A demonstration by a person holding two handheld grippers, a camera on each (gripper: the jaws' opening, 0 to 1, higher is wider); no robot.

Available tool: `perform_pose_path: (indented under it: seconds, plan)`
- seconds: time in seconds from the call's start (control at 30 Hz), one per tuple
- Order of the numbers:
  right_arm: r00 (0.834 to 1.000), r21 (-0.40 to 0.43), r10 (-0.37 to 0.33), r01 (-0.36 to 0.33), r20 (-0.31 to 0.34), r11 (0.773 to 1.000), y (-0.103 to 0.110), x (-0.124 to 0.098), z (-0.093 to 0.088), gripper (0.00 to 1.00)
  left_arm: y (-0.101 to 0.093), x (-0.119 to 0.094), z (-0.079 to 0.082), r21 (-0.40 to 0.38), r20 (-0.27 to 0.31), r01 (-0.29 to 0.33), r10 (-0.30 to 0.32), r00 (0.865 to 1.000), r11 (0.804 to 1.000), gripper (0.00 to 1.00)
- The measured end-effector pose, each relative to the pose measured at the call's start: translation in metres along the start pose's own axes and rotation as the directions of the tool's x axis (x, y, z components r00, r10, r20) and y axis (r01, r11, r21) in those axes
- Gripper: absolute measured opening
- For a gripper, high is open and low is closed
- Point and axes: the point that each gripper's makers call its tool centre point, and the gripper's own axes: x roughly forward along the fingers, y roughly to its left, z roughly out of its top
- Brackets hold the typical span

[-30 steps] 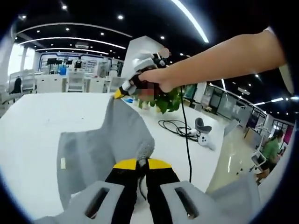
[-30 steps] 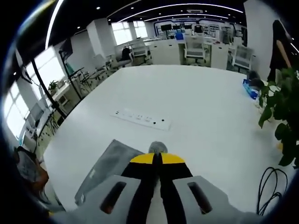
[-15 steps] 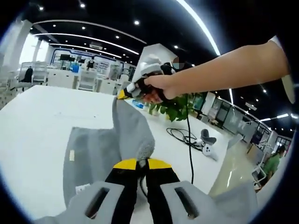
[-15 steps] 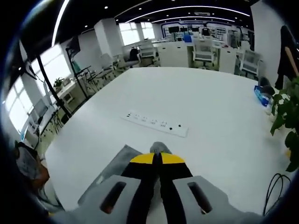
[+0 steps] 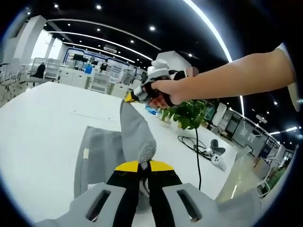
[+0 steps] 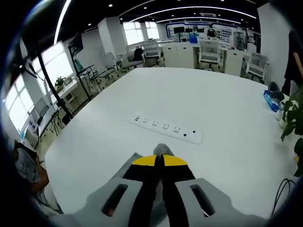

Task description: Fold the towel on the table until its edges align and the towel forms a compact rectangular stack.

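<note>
Left gripper (image 5: pixel 144 166): black jaws tipped yellow, on pale grey housing with two slanted dark slots. Right gripper (image 6: pixel 158 161): same build. At 1 o'clock in left gripper view, bare forearm, white sleeve edge (image 5: pixel 289 61).

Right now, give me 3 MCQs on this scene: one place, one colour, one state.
1. Where is the power strip?
A. on the white table beyond the right claw
B. on the floor
C. on a chair

2. What colour is the towel?
A. blue
B. grey
C. red

3. What is the left claw doing?
A. open above the table
B. shut on the towel
C. holding a cable

Answers:
1 A, it lies flat on the table ahead of the right claw.
2 B, the cloth is grey in both views.
3 B, towel cloth bunches between its closed yellow tips.
</note>
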Motion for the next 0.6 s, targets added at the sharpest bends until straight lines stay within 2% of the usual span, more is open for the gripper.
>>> perform_pose_path:
  seconds: [0.23, 0.47, 0.6]
  plan:
    - [1.0, -0.007, 0.016, -0.016, -0.024, 1.0, 0.019, 0.014, -0.015, 0.0, 0.021, -0.004, -0.019, -0.023, -0.043, -0.045, 0.044, 0.998, 0.999, 0.05]
    - [0.999, -0.039, 0.031, -0.033, -0.037, 0.999, 0.034, 0.032, -0.026, 0.0, 0.035, -0.011, -0.03, -0.04, -0.052, -0.074, 0.072, 0.996, 0.996, 0.05]
    - [0.998, -0.054, 0.042, -0.044, -0.036, 0.998, 0.046, 0.034, -0.032, 0.01, 0.044, -0.011, -0.042, 0.003, -0.085, -0.097, 0.097, 0.992, 0.995, 0.05]
